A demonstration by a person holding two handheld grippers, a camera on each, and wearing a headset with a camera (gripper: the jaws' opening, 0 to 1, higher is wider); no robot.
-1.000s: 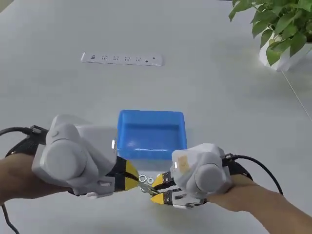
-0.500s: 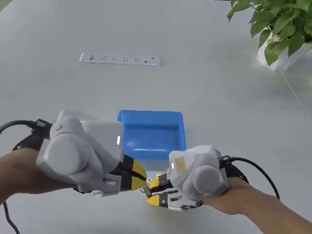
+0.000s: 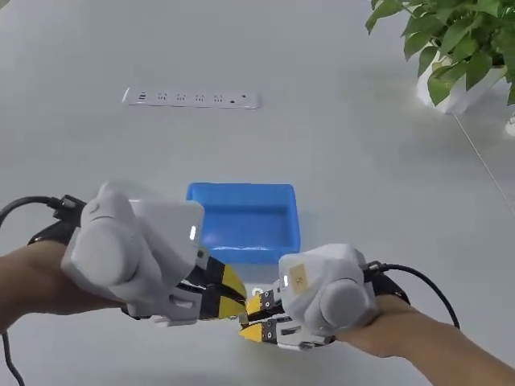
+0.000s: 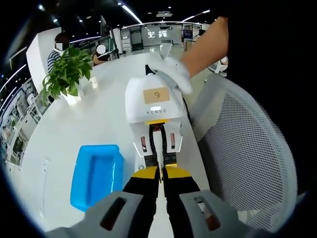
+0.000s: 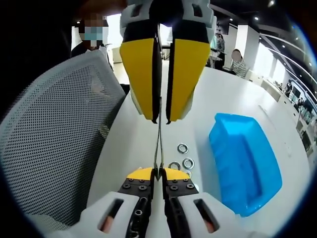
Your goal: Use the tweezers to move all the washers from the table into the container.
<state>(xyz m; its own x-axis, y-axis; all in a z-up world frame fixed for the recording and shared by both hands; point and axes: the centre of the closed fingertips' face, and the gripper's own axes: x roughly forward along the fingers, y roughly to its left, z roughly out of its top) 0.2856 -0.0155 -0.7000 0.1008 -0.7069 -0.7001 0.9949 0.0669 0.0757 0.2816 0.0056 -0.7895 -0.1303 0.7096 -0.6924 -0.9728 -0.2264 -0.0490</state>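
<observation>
Passing the tweezers (image 5: 159, 131) between tools looks like the step in hand. The right tool (image 5: 157, 173) is clamped on one end at lower centre, and the left tool (image 4: 161, 171) seems pinched on the other, though that hold is hard to read. Three washers (image 5: 183, 148) lie on the surface (image 5: 128, 148) near the blue container (image 5: 242, 158), right of centre. Settle one firm hold before lowering the tips.
</observation>
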